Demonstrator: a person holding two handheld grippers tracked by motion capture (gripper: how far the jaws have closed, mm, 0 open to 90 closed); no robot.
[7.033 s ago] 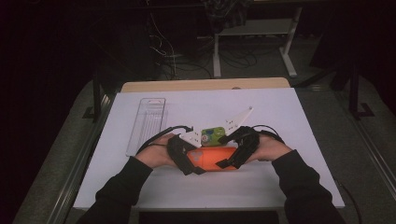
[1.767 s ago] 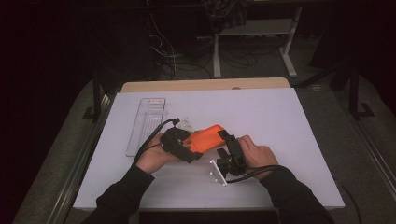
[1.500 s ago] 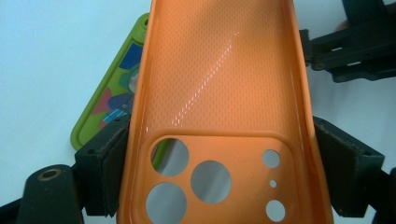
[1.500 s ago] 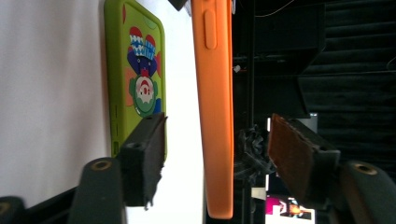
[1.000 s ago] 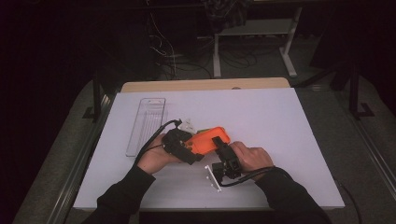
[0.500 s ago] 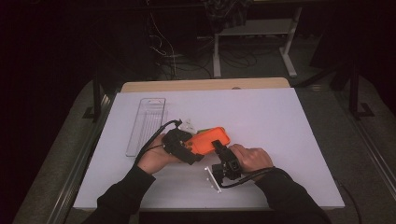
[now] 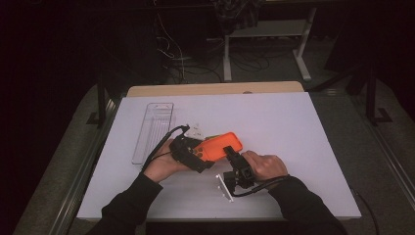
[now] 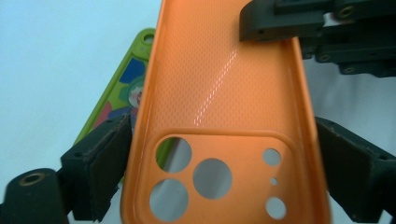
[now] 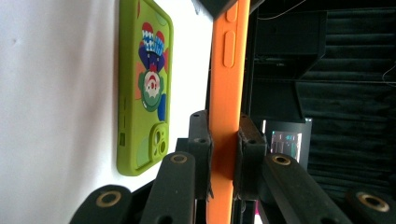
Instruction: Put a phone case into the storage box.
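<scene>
An orange phone case (image 7: 218, 146) is held above the white table cover, its inside with the camera cut-outs facing the left gripper view (image 8: 219, 93). My left gripper (image 7: 195, 155) spans its width, pads against both long sides (image 8: 224, 158); its jaws have just been opening slightly, with the case still between them. My right gripper (image 7: 230, 154) is shut on the case's side wall (image 9: 223, 135), near the side buttons. A green cartoon-print phone case (image 9: 144, 88) lies flat on the table under the orange one (image 8: 119, 88).
A clear plastic tray (image 7: 154, 129) lies at the left of the white cover (image 7: 303, 137). The wooden table edge (image 7: 210, 89) runs along the back. Beyond it stand a desk frame and cables in the dark.
The right hand, which sat lower right of the case about two seconds ago, has come in to its near end. Over the last second both hands hold still.
</scene>
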